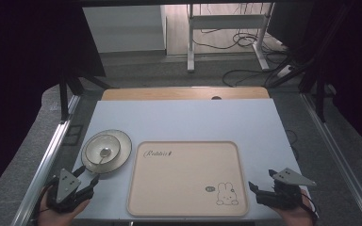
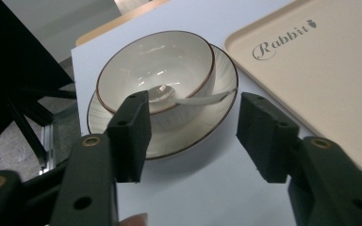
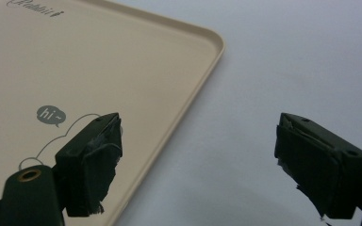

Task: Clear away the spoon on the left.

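A white bowl [image 1: 102, 149] [image 2: 155, 61] with a brown rim sits on a matching plate [image 1: 124, 142] [image 2: 188, 132], left of a beige tray [image 1: 184, 179] [image 2: 320, 70] [image 3: 99, 61] printed with "Rabbit" and a rabbit drawing. A white spoon [image 1: 104, 153] [image 2: 202, 99] lies in the bowl, its handle resting over the rim. My left gripper [image 1: 88, 174] [image 2: 193, 136] is open just short of the plate, touching nothing. My right gripper [image 1: 261, 180] [image 3: 198, 155] is open over the tray's near right edge, with nothing between its jaws.
The pale table sheet [image 1: 184, 117] lies on a wooden top [image 1: 184, 93] whose far edge shows. Metal frame rails [image 1: 47, 160] run along both sides. A desk frame [image 1: 191, 42] and cables stand on the floor beyond.
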Available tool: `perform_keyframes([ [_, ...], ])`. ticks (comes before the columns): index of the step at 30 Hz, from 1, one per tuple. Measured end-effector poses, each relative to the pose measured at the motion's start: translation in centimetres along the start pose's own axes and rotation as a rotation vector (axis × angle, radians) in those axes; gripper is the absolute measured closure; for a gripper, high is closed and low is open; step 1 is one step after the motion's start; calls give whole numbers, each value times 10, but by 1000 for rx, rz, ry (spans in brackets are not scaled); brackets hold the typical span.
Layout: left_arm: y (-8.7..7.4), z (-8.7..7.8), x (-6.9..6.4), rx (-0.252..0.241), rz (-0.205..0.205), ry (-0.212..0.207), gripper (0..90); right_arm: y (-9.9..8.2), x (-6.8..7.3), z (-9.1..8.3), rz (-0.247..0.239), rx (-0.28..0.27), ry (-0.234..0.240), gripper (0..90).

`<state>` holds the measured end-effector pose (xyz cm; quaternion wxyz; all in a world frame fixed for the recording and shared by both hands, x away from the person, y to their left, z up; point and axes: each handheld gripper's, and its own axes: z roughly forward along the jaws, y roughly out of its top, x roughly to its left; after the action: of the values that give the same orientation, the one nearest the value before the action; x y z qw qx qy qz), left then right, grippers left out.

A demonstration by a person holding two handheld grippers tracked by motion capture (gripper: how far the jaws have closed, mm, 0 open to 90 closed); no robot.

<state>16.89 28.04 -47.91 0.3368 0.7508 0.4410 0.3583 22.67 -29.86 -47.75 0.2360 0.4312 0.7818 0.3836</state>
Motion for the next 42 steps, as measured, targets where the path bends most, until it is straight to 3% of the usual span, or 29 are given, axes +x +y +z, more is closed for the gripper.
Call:
perform_keyframes([
  [15, 4, 8, -2, -4, 42, -7, 736, 0, 0, 0, -6, 2, -4, 157],
  [26, 5, 9, -4, -1, 57, 19, 820, 0, 0, 0, -9, 4, -8, 158],
  [42, 5, 7, -2, -14, 44, 49, 876, -1, -2, 0, 5, -2, -1, 158],
])
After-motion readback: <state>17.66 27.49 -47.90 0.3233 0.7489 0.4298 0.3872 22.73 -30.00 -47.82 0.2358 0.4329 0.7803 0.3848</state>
